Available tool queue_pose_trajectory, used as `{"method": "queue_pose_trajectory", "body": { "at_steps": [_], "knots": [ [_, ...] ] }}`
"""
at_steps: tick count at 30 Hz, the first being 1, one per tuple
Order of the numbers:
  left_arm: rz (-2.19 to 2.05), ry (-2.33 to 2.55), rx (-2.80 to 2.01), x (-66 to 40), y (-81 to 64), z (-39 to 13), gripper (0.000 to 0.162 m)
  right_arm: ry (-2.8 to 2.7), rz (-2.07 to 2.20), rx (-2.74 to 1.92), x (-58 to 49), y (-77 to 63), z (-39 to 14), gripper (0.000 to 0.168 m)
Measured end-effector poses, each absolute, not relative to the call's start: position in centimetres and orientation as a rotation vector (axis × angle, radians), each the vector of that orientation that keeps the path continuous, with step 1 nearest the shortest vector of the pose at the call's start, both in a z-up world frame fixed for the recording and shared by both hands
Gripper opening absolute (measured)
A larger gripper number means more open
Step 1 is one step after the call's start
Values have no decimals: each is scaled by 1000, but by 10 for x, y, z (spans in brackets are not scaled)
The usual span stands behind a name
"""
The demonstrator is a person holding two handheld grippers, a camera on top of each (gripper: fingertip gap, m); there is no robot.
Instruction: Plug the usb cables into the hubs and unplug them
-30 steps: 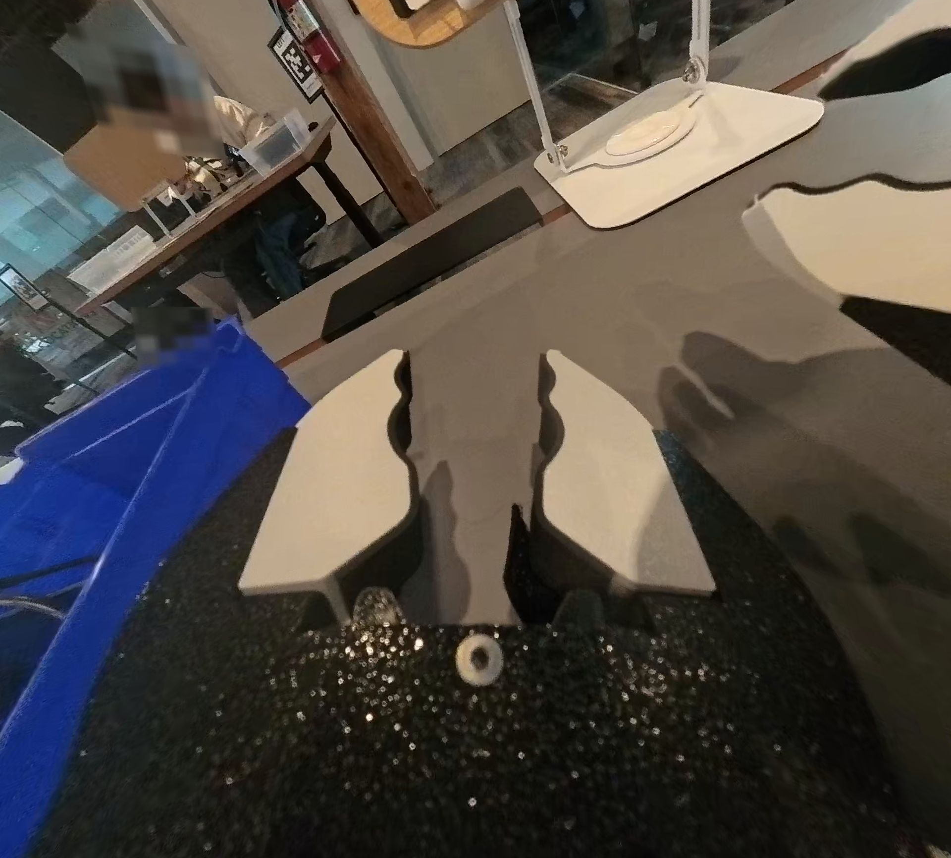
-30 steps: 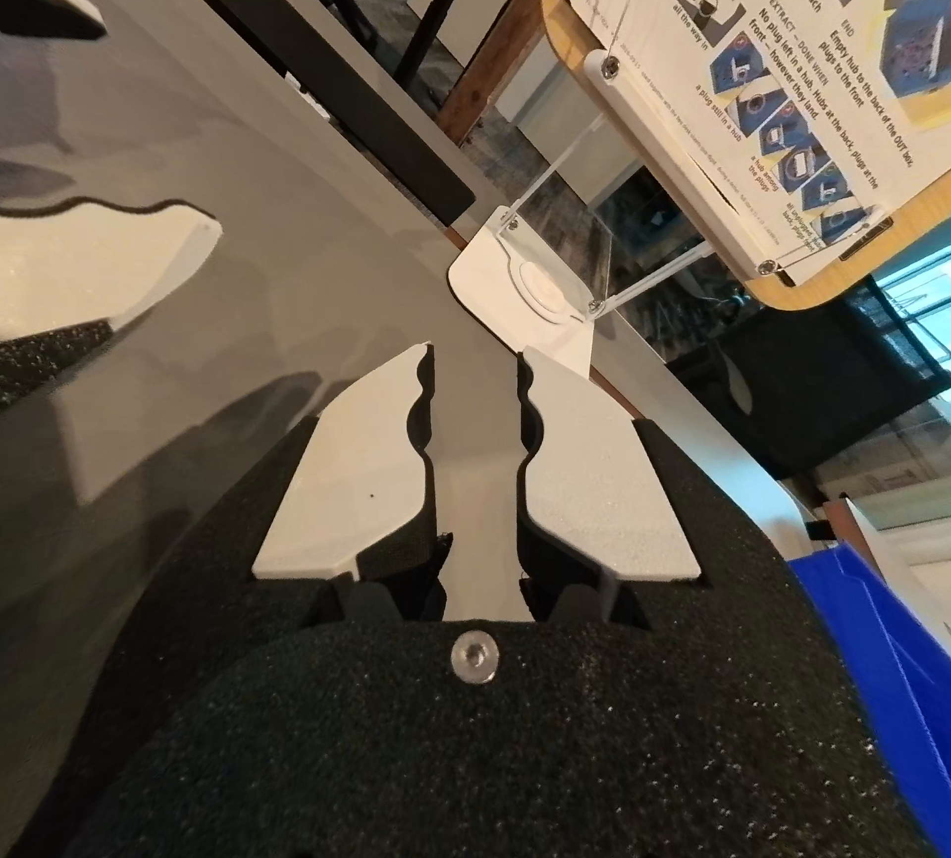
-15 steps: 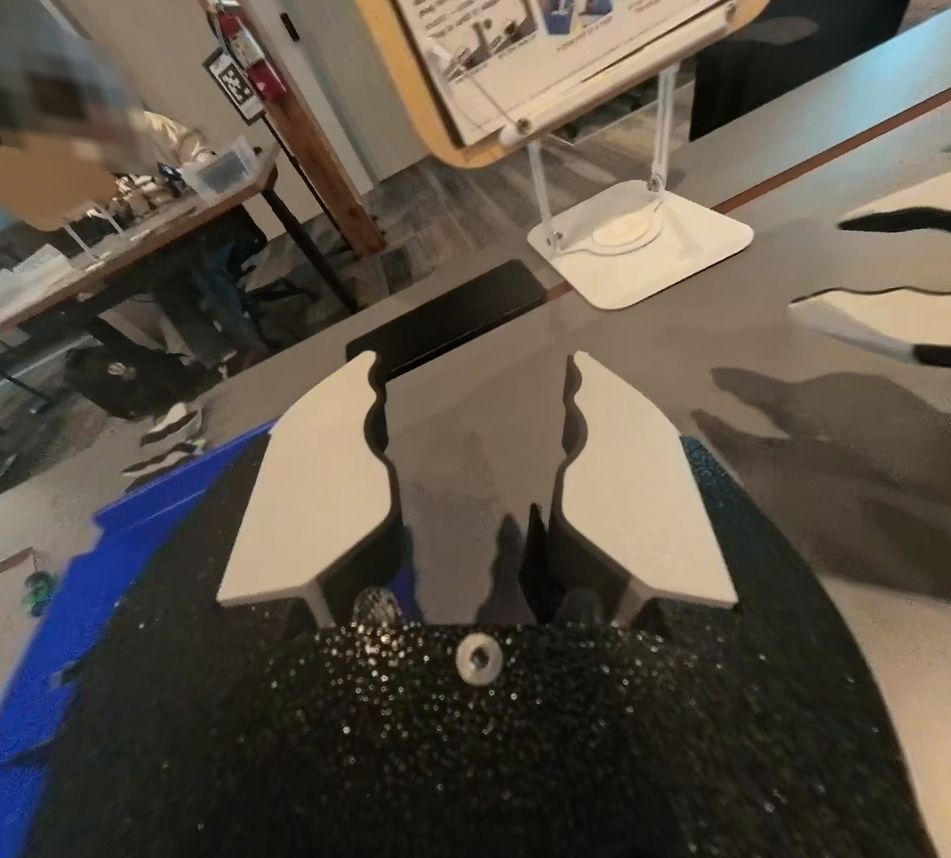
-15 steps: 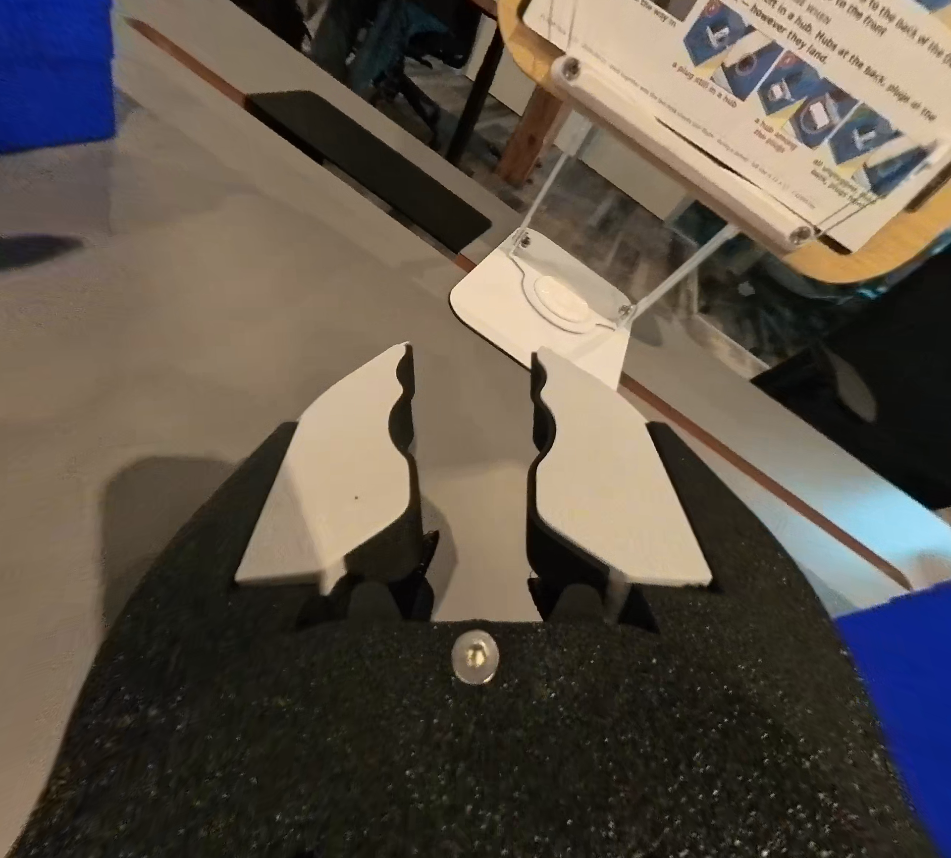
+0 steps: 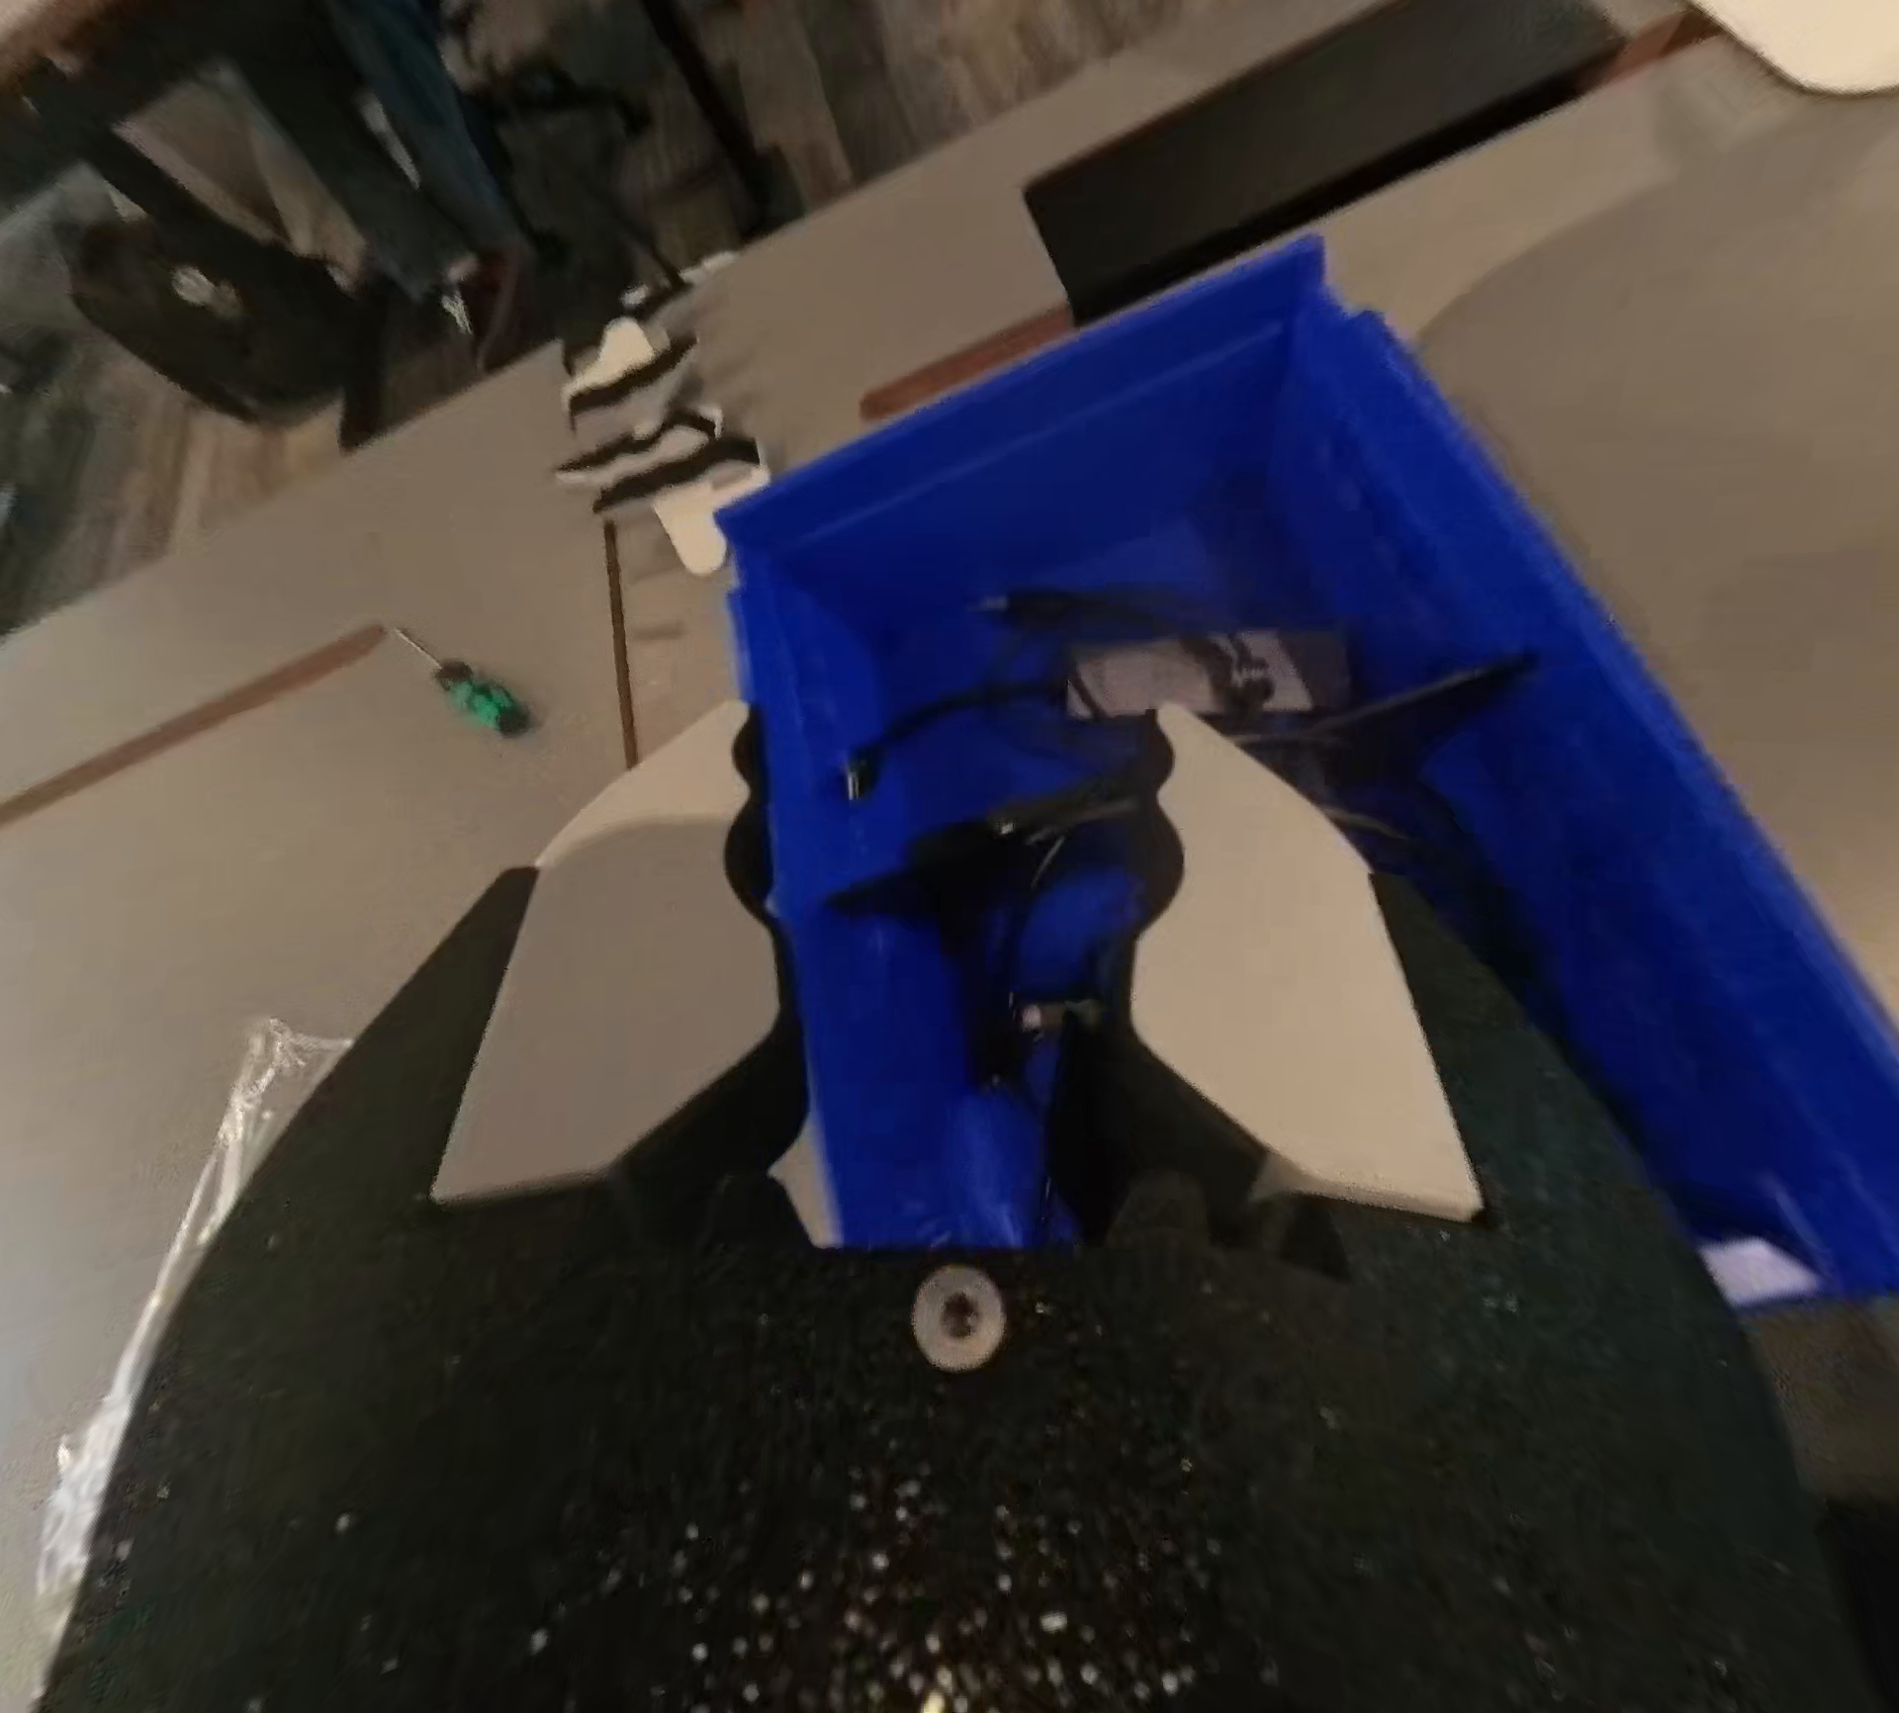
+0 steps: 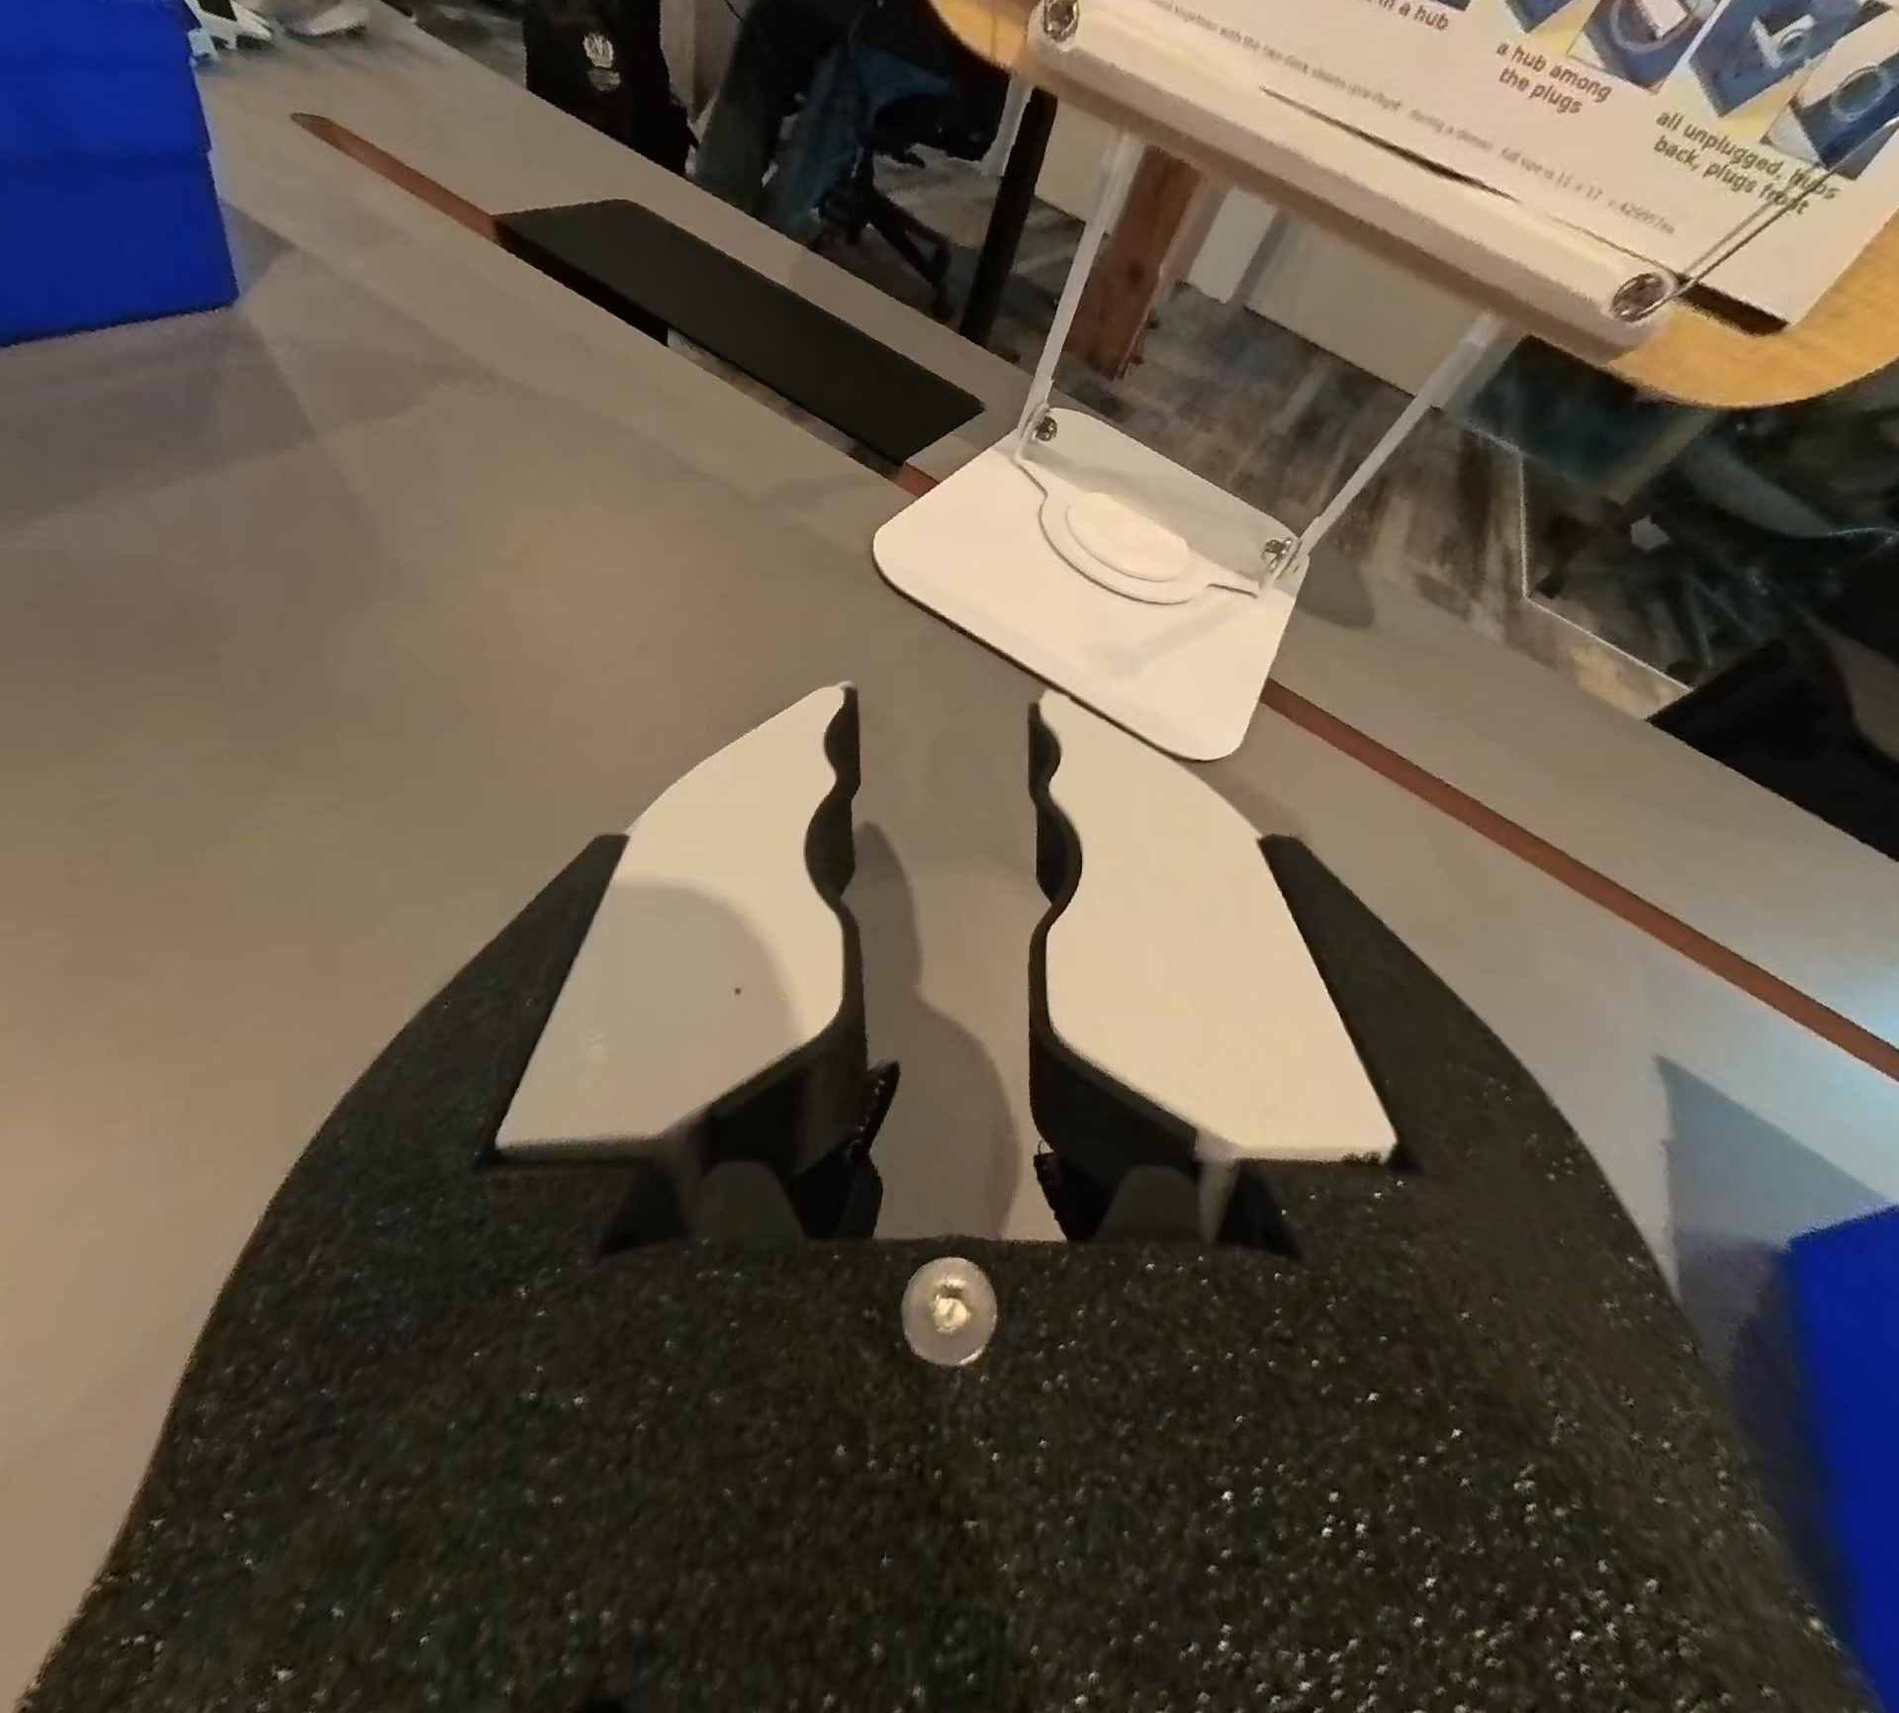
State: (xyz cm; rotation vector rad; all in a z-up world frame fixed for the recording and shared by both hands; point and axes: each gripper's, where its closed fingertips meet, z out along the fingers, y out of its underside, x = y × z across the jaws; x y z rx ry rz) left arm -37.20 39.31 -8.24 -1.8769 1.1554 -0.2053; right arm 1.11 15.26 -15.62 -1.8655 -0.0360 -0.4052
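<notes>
In the left wrist view my left gripper [image 5: 956, 729] is open and empty, held above a blue bin [image 5: 1603, 842]. Black usb cables [image 5: 987, 842] lie tangled inside the bin, with a grey hub [image 5: 1202, 672] toward its far end. The picture is blurred, so details of plugs are hard to tell. In the right wrist view my right gripper [image 6: 940, 703] is open and empty, held over the bare grey table [image 6: 360, 636]. The same blue bin shows at the far left [image 6: 92, 153].
A white stand [image 6: 1089, 605] holds an instruction board [image 6: 1439, 20] at the table's far edge. A black mat [image 6: 740, 328] lies left of it. Another blue bin's corner [image 6: 1839, 1417] is at right. A green-handled screwdriver [image 5: 478, 698], a spare pair of grippers [image 5: 647, 431] and clear plastic wrap [image 5: 206, 1181] lie left of the bin. The gap from one gripper's tips to the other's is roughly 45 centimetres. My right tips are about 35 centimetres from the grey hub [image 5: 1202, 672], my left tips only 15 centimetres.
My left gripper has swung left and down from the table and stand to over the blue bin, its jaws wider apart. My right gripper has turned a little toward the stand; jaws stay open.
</notes>
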Motion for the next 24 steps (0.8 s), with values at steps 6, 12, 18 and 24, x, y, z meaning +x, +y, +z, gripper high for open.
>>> {"method": "queue_pose_trajectory", "body": {
  "at_steps": [6,12,18,24],
  "knots": [
    [-201,1228,-1994,-403,397,-115,57,-58,-377,-1902,7,155,-168,32],
    [-173,1219,-1981,-419,400,-122,60,-78,-373,-1914,5,156,-172,33],
    [-235,1175,-1998,-419,404,-124,62,-94,-380,-1925,5,157,-177,33],
    [-251,1183,-2008,-415,406,-129,62,-100,-386,-1931,5,157,-179,32]
  ]
}}
